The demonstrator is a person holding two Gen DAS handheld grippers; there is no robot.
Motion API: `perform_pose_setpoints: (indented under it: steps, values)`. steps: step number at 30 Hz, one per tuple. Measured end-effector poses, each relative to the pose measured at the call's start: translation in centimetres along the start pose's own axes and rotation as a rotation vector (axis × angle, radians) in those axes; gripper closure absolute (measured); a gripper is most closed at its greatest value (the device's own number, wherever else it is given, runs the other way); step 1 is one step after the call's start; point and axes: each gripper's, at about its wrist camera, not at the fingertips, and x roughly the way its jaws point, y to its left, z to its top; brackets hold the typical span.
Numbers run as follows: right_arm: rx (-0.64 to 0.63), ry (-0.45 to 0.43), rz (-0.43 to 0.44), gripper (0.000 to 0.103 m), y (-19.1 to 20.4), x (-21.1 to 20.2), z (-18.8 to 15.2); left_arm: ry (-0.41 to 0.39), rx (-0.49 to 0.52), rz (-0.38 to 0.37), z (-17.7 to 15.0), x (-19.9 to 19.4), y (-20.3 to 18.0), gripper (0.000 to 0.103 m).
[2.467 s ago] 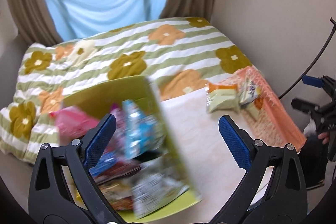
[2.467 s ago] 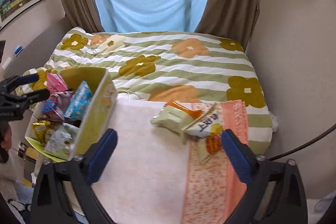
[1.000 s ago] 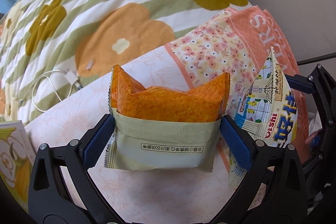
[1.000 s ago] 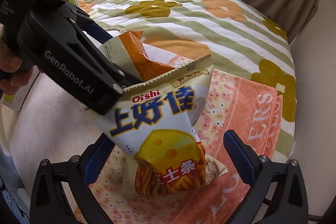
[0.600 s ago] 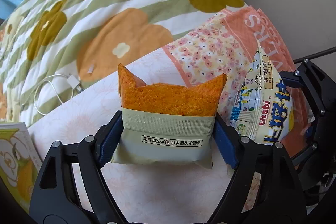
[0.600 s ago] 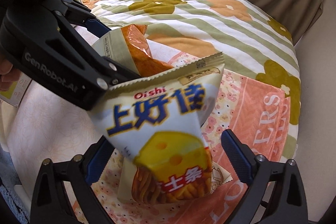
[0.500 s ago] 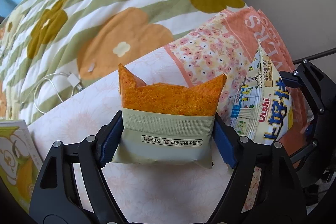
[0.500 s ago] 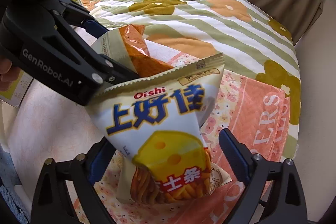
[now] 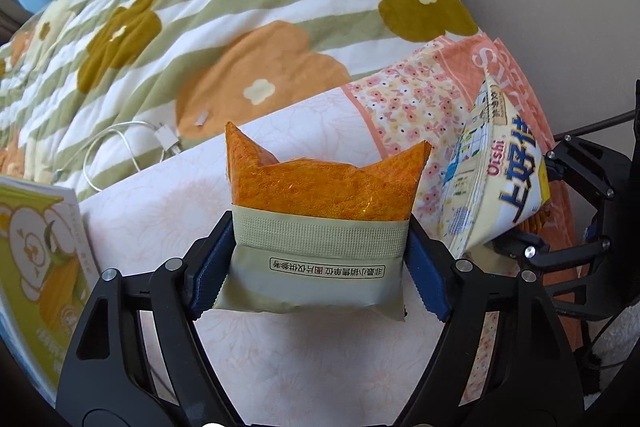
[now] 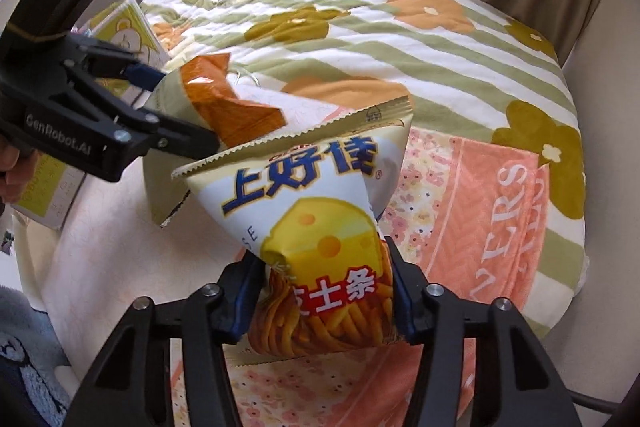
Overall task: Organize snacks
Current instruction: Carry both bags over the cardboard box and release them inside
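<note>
My left gripper (image 9: 318, 267) is shut on an orange and beige snack packet (image 9: 320, 219) and holds it above the pale cloth (image 9: 168, 203). My right gripper (image 10: 324, 303) is shut on a white Oishi cheese-stick bag (image 10: 316, 223), lifted off the pink floral towel (image 10: 480, 195). The two bags hang side by side. The Oishi bag also shows at the right of the left wrist view (image 9: 496, 179). The orange packet and left gripper show at the left of the right wrist view (image 10: 216, 99).
A green snack box stands at the left edge of the bed (image 9: 36, 247), also in the right wrist view (image 10: 128, 27). A white charging cable (image 9: 120, 147) lies on the flowered quilt (image 9: 240, 7). A wall runs along the right side.
Both grippers closed on their bags and lifted them off the bed. The right jaws narrowed markedly on the Oishi bag, which now hangs higher.
</note>
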Motion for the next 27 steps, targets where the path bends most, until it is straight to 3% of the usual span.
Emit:
perform_pose_setpoints:
  steps: [6, 14, 21, 27]
  values:
    - [0.026, -0.054, -0.016, 0.054, 0.6, -3.3, 0.9, -0.077, -0.038, 0.016, -1.3, -4.4, 0.6, 0.026]
    - [0.005, -0.123, 0.008, 0.054, 3.6, -8.2, 3.7, -0.234, -0.126, 0.065, -4.3, -14.0, 3.2, 0.026]
    - [-0.056, -0.186, 0.042, 0.054, 8.3, -10.9, 7.1, -0.359, -0.203, 0.128, -8.5, -21.6, 8.0, 0.026]
    - [-0.053, -0.230, 0.084, 0.054, 13.9, -11.9, 9.9, -0.402, -0.250, 0.148, -12.8, -25.4, 13.3, 0.026]
